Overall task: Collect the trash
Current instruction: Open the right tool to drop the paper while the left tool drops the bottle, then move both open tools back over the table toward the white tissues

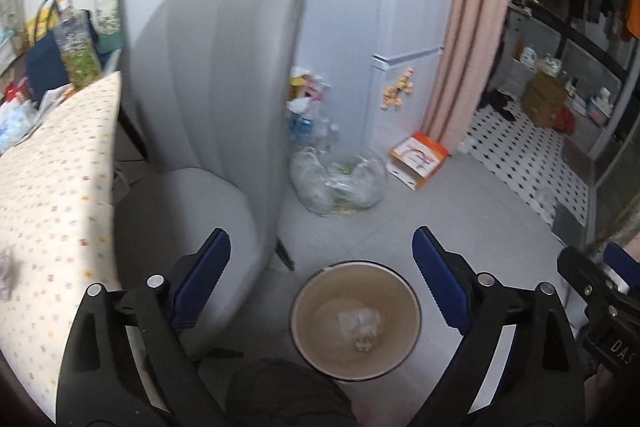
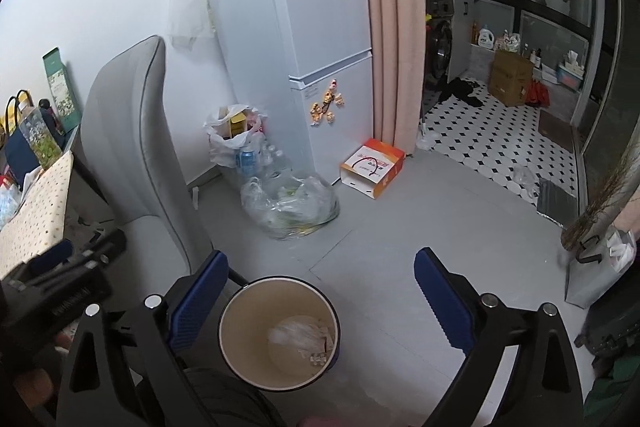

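A round bin (image 1: 304,301) with a tan inside stands on the grey floor below both grippers; it also shows in the right wrist view (image 2: 240,331). Crumpled clear plastic and small scraps (image 1: 362,325) lie at its bottom, seen too in the right wrist view (image 2: 302,341). My left gripper (image 1: 322,277) is open and empty above the bin. My right gripper (image 2: 322,291) is open and empty, with the bin between its fingers and nearer the left one. A crumpled grey scrap (image 1: 7,273) lies on the dotted tablecloth (image 1: 52,187) at the left.
A grey chair (image 1: 208,115) stands just left of the bin. A clear bag of bottles (image 2: 292,207) sits by the white fridge (image 2: 320,27). An orange and white box (image 2: 372,167) lies by the pink curtain (image 2: 396,27). A grey bag (image 2: 596,275) stands at right.
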`<state>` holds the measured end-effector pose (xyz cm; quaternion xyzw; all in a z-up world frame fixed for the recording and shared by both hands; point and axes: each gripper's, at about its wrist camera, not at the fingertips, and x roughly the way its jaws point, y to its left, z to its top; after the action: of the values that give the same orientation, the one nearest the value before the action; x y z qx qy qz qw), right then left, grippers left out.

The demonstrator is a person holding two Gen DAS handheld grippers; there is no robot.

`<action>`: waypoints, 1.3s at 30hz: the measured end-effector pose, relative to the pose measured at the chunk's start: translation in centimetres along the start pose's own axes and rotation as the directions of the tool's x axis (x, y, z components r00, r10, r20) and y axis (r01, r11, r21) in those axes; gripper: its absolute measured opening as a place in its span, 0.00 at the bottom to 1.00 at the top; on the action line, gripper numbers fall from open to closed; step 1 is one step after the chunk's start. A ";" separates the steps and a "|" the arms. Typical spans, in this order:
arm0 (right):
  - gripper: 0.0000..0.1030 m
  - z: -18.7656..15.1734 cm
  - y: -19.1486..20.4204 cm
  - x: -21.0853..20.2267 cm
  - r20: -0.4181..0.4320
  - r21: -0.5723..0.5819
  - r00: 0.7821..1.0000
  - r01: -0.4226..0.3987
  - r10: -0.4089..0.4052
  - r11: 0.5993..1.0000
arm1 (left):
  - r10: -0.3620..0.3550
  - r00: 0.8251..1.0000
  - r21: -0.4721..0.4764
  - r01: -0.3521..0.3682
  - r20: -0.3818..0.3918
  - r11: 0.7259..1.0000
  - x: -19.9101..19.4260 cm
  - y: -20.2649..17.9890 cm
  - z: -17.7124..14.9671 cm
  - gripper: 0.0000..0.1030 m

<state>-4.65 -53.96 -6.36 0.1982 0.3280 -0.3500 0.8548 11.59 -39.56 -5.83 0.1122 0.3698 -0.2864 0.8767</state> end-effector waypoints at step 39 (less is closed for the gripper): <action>0.92 -3.3 20.2 -11.8 0.071 -0.345 0.962 -0.223 0.263 0.912 | 0.340 0.931 -0.335 -0.280 0.133 0.899 -16.0 21.4 -5.5 0.93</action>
<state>2.31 -32.85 1.76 0.0690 0.3050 -0.1911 0.9304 11.92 -13.22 1.34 0.0031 0.3030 -0.0901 0.9487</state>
